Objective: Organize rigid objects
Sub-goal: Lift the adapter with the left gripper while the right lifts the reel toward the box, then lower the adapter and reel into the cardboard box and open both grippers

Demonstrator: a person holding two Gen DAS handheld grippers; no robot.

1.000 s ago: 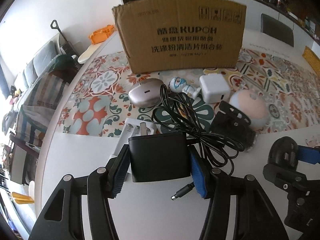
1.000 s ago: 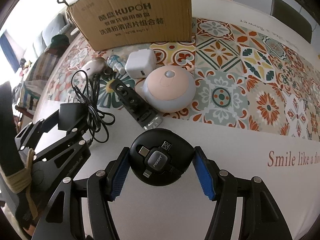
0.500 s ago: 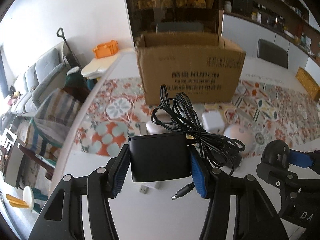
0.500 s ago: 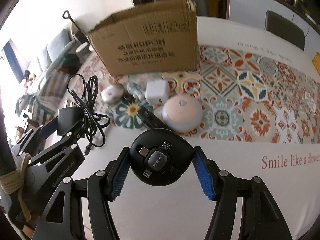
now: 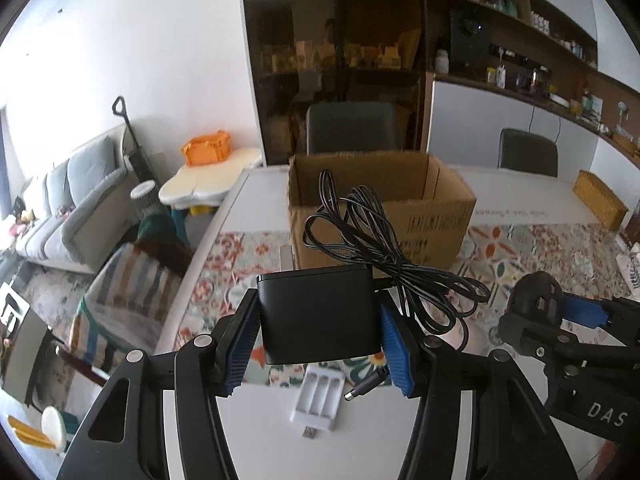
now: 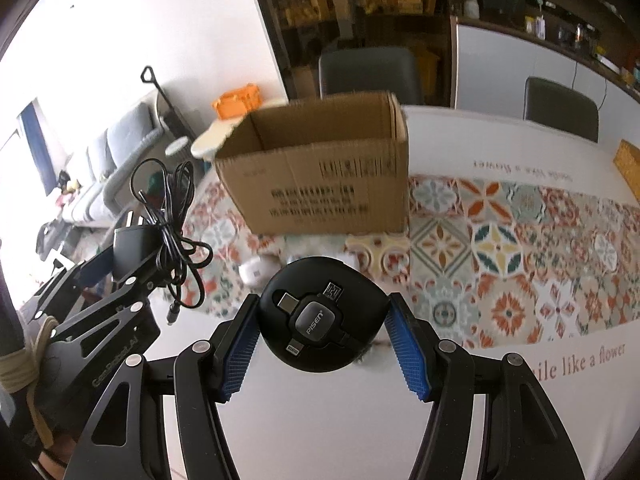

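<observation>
**Two Grippers Carry Their Loads Toward the Box**

Closest to the left camera, the left gripper squeezes a black power adapter between its blue pads. The pads press on the two flat sides, likely because flat sides are easy to pinch and do not slip. The adapter's black cord is bunched in loops on top and to the right, and its round plug tip dangles below. The cord hangs loose because only the hard block is being held.

Just under the adapter, a white battery charger lies flat on the white part of the table. It has not been picked up yet.

Closest to the right camera, the right gripper is clamped on a round black cable reel. The pads grip its curved edge on both sides, so the face with the little plugs shows upward. Both loads are up in the air, not touching the table.

A little farther, small pale things sit on the flowery tablecloth, blurred and partly hidden behind the reel.

Farther back stands the open cardboard box. Its top is open, so things can probably be dropped in from above. Each gripper seems held high so its load can clear the box wall. The loose cord could catch on the rim.
</observation>
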